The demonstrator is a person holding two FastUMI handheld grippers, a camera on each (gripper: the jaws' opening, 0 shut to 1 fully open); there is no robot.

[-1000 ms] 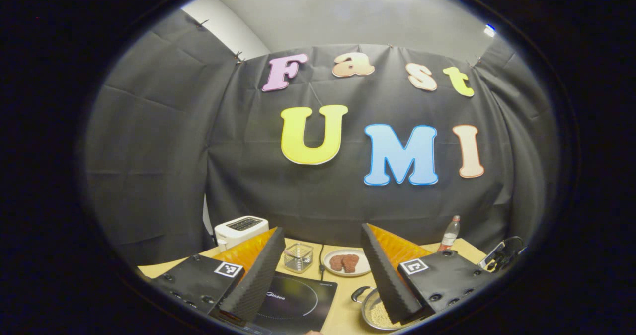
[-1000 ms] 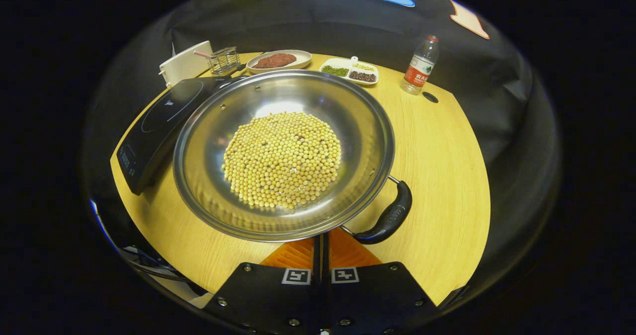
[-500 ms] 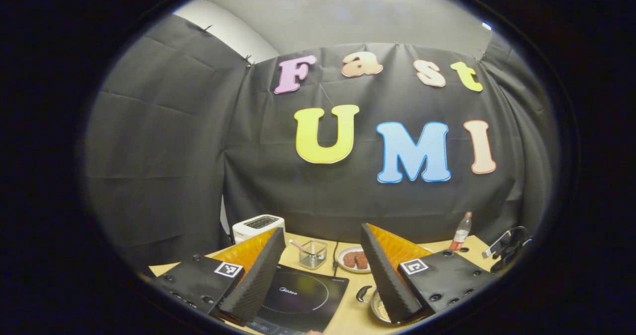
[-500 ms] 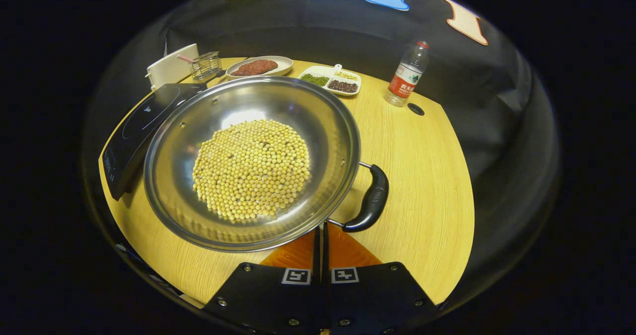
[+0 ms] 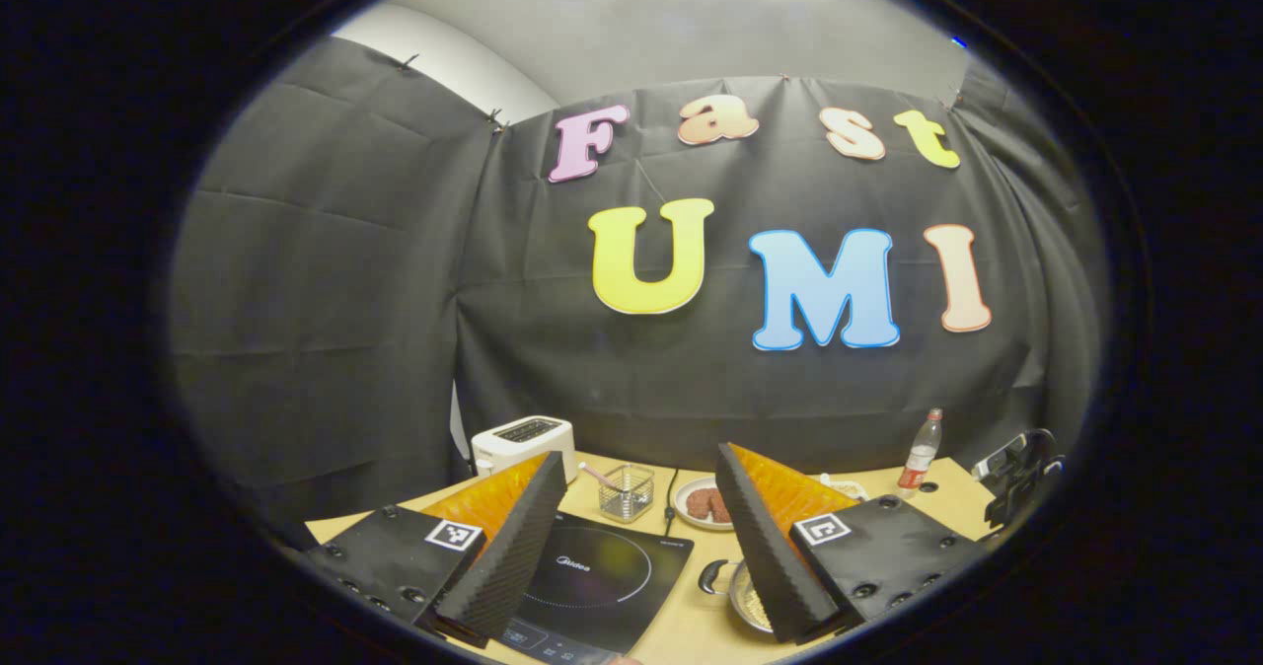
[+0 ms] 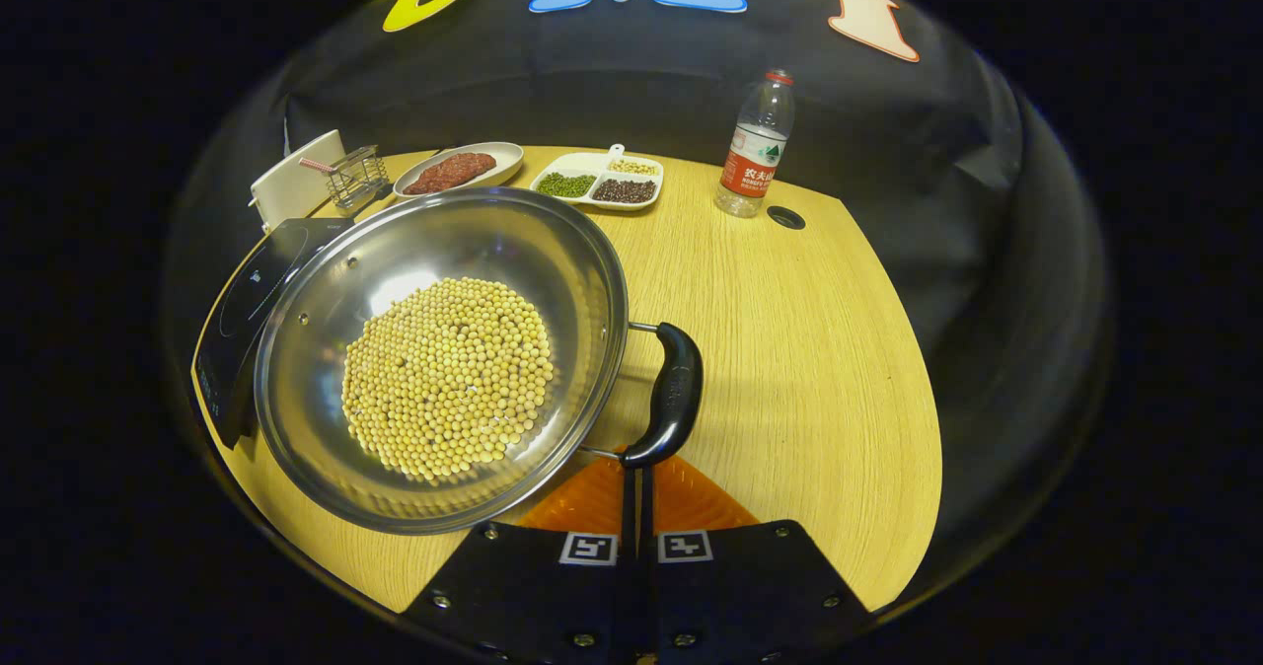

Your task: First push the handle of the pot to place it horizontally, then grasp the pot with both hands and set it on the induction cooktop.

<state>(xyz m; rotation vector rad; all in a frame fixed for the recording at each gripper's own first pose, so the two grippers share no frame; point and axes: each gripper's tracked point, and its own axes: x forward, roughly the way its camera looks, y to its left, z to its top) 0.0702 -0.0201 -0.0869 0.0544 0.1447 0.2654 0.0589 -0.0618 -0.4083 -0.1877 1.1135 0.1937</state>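
Soybeans [image 6: 449, 374] inside steel pot [image 6: 326, 280]

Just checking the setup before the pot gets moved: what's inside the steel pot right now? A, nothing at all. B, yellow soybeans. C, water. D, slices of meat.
B: in the right gripper view the pot holds a heap of small round yellow beans on its bottom.

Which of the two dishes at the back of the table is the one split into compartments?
The white divided dish, right of the oval plate. It holds green, dark and pale beans in separate sections; the plate carries one reddish-brown food.
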